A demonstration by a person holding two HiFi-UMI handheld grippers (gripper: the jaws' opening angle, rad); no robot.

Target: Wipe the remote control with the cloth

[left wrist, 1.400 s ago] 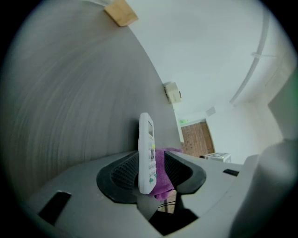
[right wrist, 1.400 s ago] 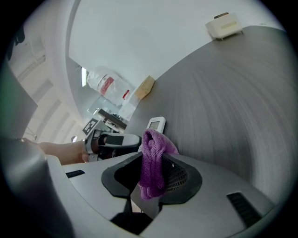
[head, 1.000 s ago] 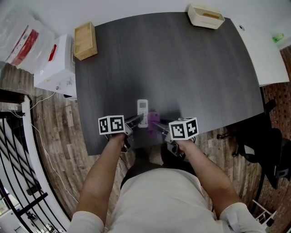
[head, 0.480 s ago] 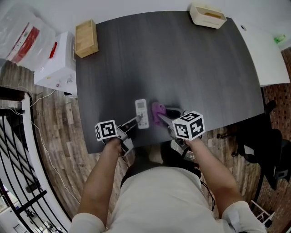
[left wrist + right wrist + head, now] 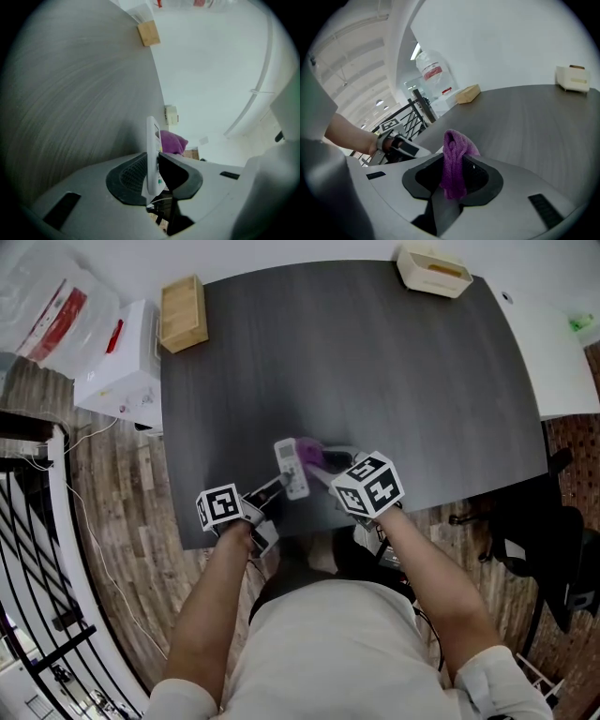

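Note:
The white remote control is lifted off the dark table near its front edge, on edge between the jaws of my left gripper, which is shut on its lower end. The purple cloth is bunched in my right gripper, shut on it. In the head view the cloth sits right beside the remote's upper right side; whether it touches is unclear. In the left gripper view the cloth shows just behind the remote.
A wooden box sits at the table's far left corner and a cream tray at its far right. A white appliance and a plastic bag lie left of the table. A white desk adjoins the right side.
The left gripper has drawn back toward the table's front edge with the remote in it. The right gripper has carried the purple cloth up and left, against the remote's upper end.

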